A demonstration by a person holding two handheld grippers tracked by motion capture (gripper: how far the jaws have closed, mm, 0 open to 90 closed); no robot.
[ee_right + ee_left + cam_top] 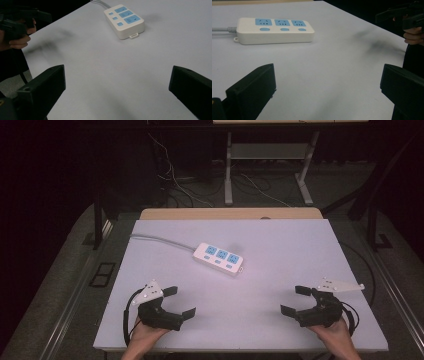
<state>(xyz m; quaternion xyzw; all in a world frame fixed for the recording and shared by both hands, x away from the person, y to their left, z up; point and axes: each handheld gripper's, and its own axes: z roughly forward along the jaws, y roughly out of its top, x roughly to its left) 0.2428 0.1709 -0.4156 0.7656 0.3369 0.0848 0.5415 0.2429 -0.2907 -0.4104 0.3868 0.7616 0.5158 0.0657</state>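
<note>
We list one white power strip (218, 259) with three blue sockets, lying flat mid-worktop (280, 245), grey cord trailing left, well apart from our left tongs (180, 302) and right tongs (296, 300), both spread wide, grasping nothing.

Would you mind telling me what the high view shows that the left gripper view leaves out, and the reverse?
High view alone: the floor with loose cables beyond the table, the table's wooden far edge, and the left gripper seen whole, jaws open, nothing between them. Left gripper view alone: a small loop tab at the cord end of the power strip. Both share the white power strip with its grey cord, the pale tabletop, and the open right gripper.
</note>
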